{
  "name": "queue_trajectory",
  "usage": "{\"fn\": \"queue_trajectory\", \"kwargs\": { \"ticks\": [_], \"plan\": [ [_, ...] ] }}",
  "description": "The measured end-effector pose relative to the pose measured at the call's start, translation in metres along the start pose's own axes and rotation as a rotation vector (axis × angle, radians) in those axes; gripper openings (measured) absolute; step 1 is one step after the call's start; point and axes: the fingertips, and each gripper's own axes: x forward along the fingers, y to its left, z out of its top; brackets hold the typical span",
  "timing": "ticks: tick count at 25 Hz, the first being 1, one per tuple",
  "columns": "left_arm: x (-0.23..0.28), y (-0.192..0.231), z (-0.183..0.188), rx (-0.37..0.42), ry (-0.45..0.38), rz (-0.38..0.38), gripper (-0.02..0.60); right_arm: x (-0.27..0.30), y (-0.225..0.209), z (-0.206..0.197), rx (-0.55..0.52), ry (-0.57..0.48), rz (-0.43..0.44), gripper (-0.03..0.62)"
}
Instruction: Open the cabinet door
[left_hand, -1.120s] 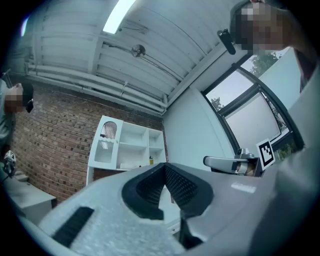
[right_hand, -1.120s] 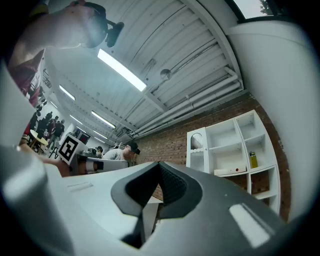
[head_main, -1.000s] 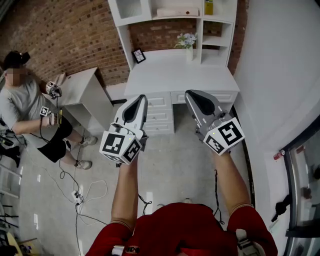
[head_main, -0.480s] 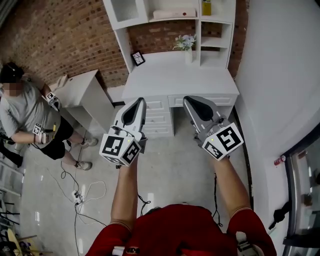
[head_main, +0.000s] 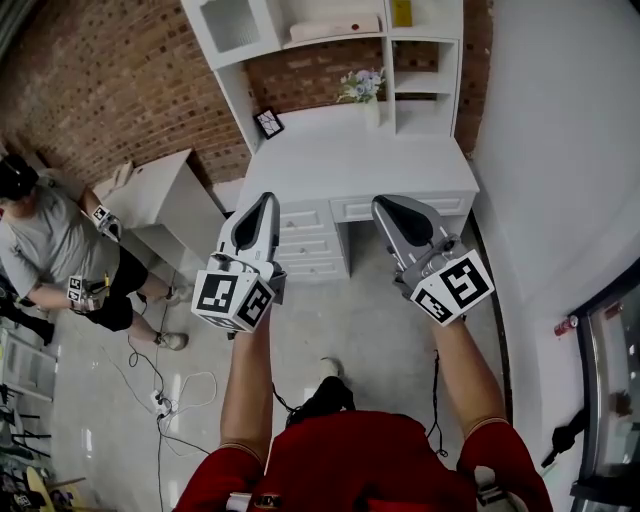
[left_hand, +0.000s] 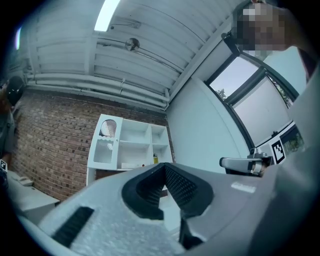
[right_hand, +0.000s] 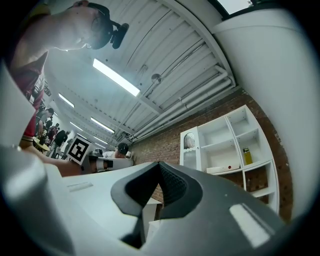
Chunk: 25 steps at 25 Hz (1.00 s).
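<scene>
Well short of the target. Far left, a seated person (head_main: 50, 235), not involved. The cabinet door (head_main: 228, 24), glazed, looks closed at the upper left of the hutch (head_main: 330, 60), above the desk (head_main: 360, 165). Left gripper (head_main: 264, 203): jaws clenched on nothing, in the air, well apart from the door. Right gripper (head_main: 388, 206): likewise clenched, empty. Nothing done yet, I judge; the approach, the grasp and the pull all remain.

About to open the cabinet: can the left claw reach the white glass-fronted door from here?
Probably not yet: the left claw, shut, hangs short of the white desk, and the white glass-fronted door sits beyond it. Nothing stands between them.
</scene>
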Motion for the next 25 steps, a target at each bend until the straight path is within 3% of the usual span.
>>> {"fn": "queue_trajectory", "kwargs": {
  "ticks": [7, 18, 25],
  "plan": [
    [0.051, 0.055, -0.028, -0.01, -0.031, 0.002, 0.0, 0.053, -0.038, -0.037, -0.032, 0.025, 0.0, 0.012],
    [0.171, 0.216, -0.072, -0.023, -0.054, -0.047, 0.0, 0.223, -0.118, -0.105, -0.064, 0.058, -0.036, 0.012],
    [0.233, 0.288, -0.098, -0.026, -0.048, -0.084, 0.0, 0.294, -0.161, -0.142, -0.076, 0.069, -0.084, 0.012]
  ]
}}
